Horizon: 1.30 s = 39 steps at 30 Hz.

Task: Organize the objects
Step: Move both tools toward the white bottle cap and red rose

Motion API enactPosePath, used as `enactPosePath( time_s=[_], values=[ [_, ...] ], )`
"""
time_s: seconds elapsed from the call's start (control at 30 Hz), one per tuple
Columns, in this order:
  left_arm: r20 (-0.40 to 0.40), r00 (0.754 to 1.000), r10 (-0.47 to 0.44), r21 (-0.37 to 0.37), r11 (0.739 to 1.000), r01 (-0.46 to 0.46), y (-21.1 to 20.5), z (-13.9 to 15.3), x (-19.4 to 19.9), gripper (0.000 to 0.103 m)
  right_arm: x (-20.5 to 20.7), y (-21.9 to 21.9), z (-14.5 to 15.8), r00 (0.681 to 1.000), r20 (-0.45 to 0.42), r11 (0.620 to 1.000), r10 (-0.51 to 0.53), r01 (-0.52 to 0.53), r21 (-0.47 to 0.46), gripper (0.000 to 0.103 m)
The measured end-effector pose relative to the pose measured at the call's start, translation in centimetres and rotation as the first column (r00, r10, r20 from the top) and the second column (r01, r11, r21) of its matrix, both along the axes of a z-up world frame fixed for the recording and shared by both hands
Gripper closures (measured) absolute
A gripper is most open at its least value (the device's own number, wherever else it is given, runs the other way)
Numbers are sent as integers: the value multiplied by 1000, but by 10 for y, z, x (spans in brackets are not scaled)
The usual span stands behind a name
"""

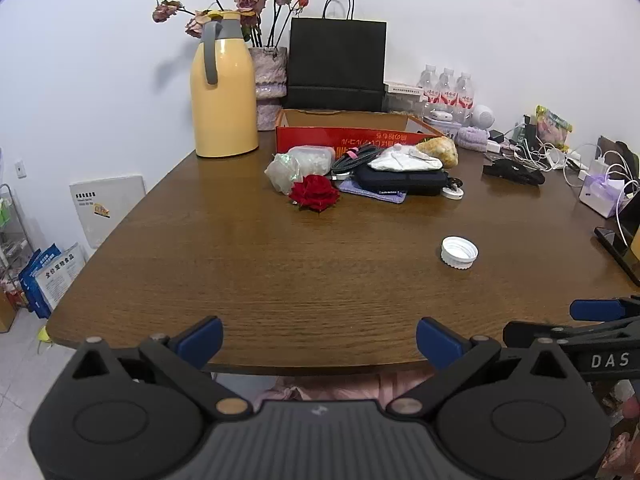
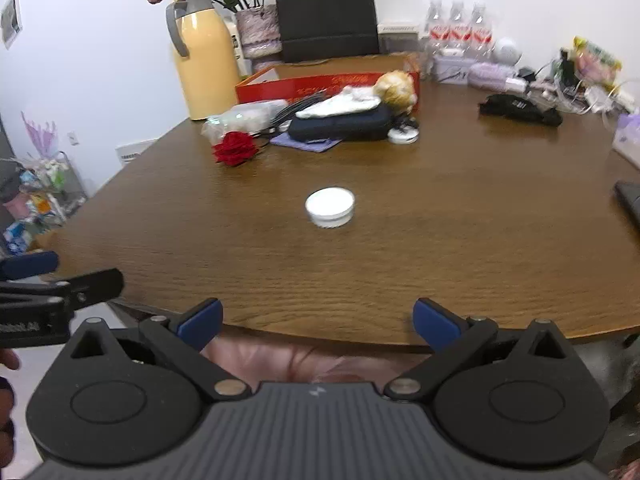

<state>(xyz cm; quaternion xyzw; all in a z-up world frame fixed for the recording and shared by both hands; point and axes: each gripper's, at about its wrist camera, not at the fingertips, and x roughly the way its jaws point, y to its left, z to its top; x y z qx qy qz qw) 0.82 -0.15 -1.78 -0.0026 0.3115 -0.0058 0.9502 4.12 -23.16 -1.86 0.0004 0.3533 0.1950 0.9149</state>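
White cap (image 1: 459,253) alone on table (image 1: 240,264), hollow side up

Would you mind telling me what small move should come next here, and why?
Probably ease the right gripper forward toward the white cap. It lies alone on the table, almost straight ahead of those open fingers, apart from the clutter by the red box. Both grippers are empty.

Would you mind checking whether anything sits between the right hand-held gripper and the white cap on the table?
Nothing visible does: only bare table lies between the open right hand-held gripper and the white cap.
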Motion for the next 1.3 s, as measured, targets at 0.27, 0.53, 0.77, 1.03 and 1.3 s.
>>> enactPosePath(
  time_s=[0.27, 0.53, 0.77, 1.03, 1.3],
  values=[
    [-8, 1000, 3, -21, 1000, -3, 4, -2, 1, 0, 6, -6, -5, 999, -46, 999, -4, 6, 45, 0],
    [-40, 999, 5, -21, 1000, -5, 5, -7, 8, 0, 8, -5, -10, 999, -45, 1000, 0, 0, 16, 0],
    [-38, 999, 21, 1, 1000, -21, 4, -6, 9, 0, 9, -3, -11, 999, -37, 1000, 2, -2, 2, 0],
    [-24, 1000, 13, 17, 1000, -12, -1, -2, 6, 0, 2, -4, -5, 1000, 0, 1000, -6, 6, -11, 0],
    [-37, 999, 18, 24, 1000, -17, -1, -2, 20, 0, 7, -3, -4, 999, 33, 999, -9, 11, -52, 0]
  ],
)
